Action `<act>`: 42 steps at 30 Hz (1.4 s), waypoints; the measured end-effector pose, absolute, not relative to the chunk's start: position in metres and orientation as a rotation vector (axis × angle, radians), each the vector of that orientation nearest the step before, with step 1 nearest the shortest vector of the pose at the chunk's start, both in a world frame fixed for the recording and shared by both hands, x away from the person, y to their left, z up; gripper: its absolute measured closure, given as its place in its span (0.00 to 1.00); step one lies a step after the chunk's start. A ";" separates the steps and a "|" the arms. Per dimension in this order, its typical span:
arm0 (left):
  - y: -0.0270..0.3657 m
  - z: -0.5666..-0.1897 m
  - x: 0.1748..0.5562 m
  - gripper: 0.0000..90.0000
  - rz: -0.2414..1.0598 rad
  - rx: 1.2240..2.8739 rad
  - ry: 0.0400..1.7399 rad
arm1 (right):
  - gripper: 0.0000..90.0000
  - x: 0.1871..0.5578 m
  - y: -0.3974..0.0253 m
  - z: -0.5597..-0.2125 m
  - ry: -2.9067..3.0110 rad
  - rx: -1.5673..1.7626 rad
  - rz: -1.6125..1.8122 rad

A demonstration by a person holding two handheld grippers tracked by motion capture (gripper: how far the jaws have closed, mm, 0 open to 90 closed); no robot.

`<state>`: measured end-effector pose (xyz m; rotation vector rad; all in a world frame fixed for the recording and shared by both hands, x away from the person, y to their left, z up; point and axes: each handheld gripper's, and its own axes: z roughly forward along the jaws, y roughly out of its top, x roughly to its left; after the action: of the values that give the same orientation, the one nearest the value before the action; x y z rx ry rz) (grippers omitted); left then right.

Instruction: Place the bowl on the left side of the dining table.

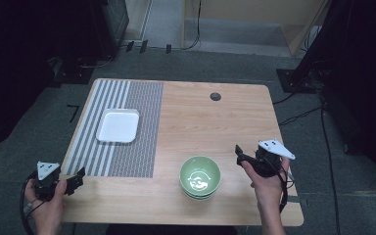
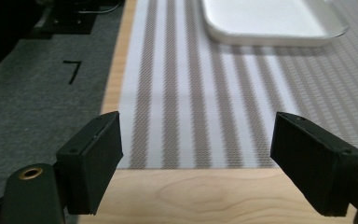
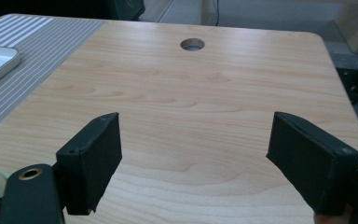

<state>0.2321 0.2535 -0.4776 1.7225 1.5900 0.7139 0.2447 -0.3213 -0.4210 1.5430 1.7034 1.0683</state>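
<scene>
The left gripper [image 1: 76, 179] sits at the near left corner of the wooden table [image 1: 210, 127], held in the person's left hand [image 1: 49, 203], its jaws spread wide with nothing between them; in the left gripper view they frame the near edge of the striped placemat [image 2: 205, 107]. The right gripper [image 1: 240, 155] hovers over the near right part of the table in the right hand [image 1: 267, 188], its jaws likewise wide apart and empty, with bare wood between them in the right gripper view. Nearest to it, just to its left, stands a stack of green bowls [image 1: 200, 177], near the front edge of the table and a little right of the mat. The bowls are round, pale green inside with a white pattern at the bottom, darker on the rim, and stand upright with their mouths up; being round, they have no long axis to speak of. How many are nested is hard to tell, and the top bowl holds nothing. Farther off, a white rectangular tray [image 1: 118, 125] lies flat on the placemat at the left half of the table, empty, its sides roughly parallel to the mat's stripes. A round hole [image 1: 215, 96] marks the far side of the tabletop.
</scene>
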 end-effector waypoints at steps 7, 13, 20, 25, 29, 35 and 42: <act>0.224 -0.458 0.236 0.18 0.701 1.750 1.504 | 0.18 0.239 -0.310 -0.417 1.714 1.533 1.139; 0.182 -0.440 0.247 0.18 0.673 1.759 1.403 | 0.18 0.236 -0.300 -0.414 1.732 1.506 1.182; 0.140 -0.424 0.253 0.18 0.653 1.771 1.303 | 0.21 0.234 -0.294 -0.413 1.741 1.490 1.217; 0.115 -0.421 0.249 0.18 0.575 1.800 1.209 | 0.31 0.231 -0.291 -0.414 1.722 1.469 1.226; 0.101 -0.423 0.246 0.18 0.530 1.807 1.175 | 0.44 0.230 -0.289 -0.416 1.734 1.483 1.253; 0.089 -0.428 0.246 0.18 0.484 1.816 1.164 | 0.56 0.225 -0.284 -0.417 1.768 1.463 1.293; 0.073 -0.429 0.246 0.18 0.445 1.833 1.126 | 0.77 0.221 -0.274 -0.421 1.893 1.466 1.369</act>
<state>0.2460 0.0733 -0.4287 1.8331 1.1255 0.4453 0.2208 -0.2744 -0.4213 1.4662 1.8930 1.3692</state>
